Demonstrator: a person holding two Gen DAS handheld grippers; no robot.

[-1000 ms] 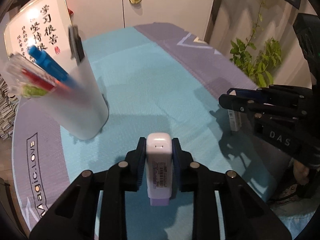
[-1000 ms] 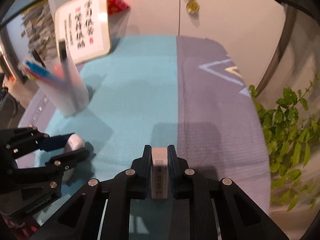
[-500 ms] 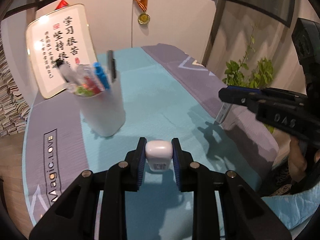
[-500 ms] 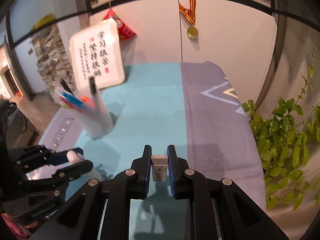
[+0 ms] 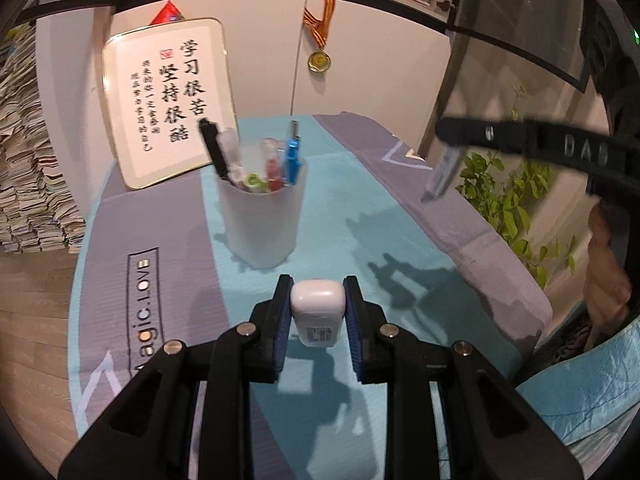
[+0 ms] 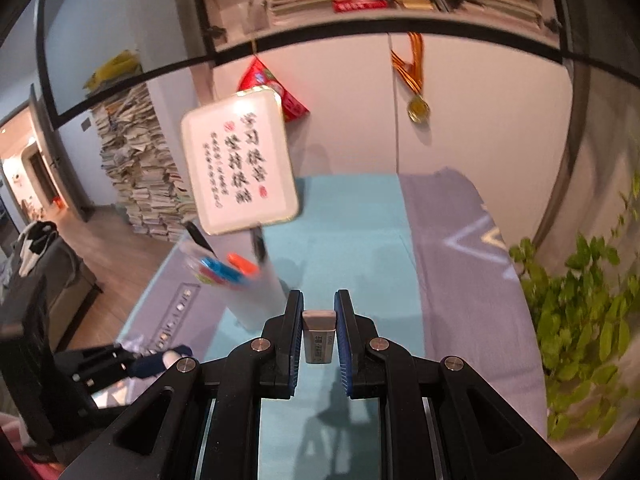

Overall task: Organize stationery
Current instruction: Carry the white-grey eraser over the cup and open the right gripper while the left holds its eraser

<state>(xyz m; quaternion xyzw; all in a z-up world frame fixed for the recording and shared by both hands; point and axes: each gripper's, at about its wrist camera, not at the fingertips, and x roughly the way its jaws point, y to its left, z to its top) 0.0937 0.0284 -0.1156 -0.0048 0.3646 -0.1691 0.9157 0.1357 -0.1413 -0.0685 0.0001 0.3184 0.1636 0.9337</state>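
Left tongs (image 5: 318, 314) pinching white correction-tape case (image 5: 318, 308), held above tabletop (image 5: 360, 200), near pen cup (image 5: 262, 216). Right tongs (image 6: 319, 334) pinching eraser (image 6: 319, 334), also aloft. Judgement: both items light, rigid; case smooth, possibly slippery. Grip flat sides at mid-body.

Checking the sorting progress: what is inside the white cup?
The cup holds several upright pens: a black one, a blue one, and red and green-tipped ones between them. Their lower ends and the cup's bottom are hidden by its frosted wall.
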